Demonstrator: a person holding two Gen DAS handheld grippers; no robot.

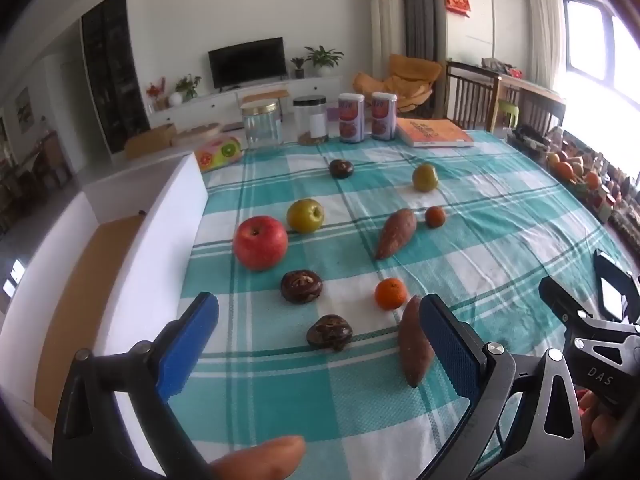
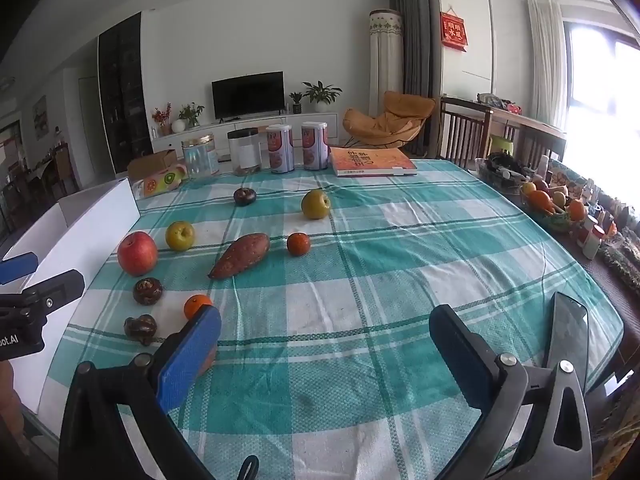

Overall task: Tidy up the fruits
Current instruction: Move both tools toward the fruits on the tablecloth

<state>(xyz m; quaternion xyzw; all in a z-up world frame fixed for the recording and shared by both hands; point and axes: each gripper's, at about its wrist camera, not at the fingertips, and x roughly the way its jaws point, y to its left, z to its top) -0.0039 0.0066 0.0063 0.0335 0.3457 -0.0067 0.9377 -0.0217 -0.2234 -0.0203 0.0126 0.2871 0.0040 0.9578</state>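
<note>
Fruits scattered loose over a teal-and-white checked tablecloth (image 2: 360, 280), none held: red apple (image 1: 260, 242) nearest the left edge, yellow-green apple (image 1: 305, 215) just beside it, a second yellow-green fruit (image 1: 425, 177) farther back. Small orange (image 1: 391, 293) close ahead of the left gripper (image 1: 320, 344), another small orange (image 1: 435, 216) just beside the tip of a sweet potato (image 1: 396, 233) lying at mid-table. Second sweet potato (image 1: 412, 344) touching or just beside the left gripper's right pad. Three dark brown mushroom-like pieces (image 1: 301, 286) plus a fourth near the far jars. Left gripper spread wide over the cloth, nothing between the blue pads; right gripper (image 2: 324, 344) likewise wide apart, only bare cloth between. Readable lettering: "DAS" on the right gripper's black body in the left wrist view, "ot.AI" on the left gripper's body in the right wrist view. Red wall hanging (image 2: 454, 32) with gold characters, too small to read. Orange book (image 2: 372, 162) with white characters, two printed canisters (image 2: 280, 154), glass jars (image 2: 199, 159) along the far edge. White open box (image 2: 92, 224) against the table's left side. Phone (image 2: 568, 340) flat near the right edge. Living room behind: dark television (image 2: 248, 94), potted plants, orange lounge chair (image 2: 388, 118), bright window at right.
</note>
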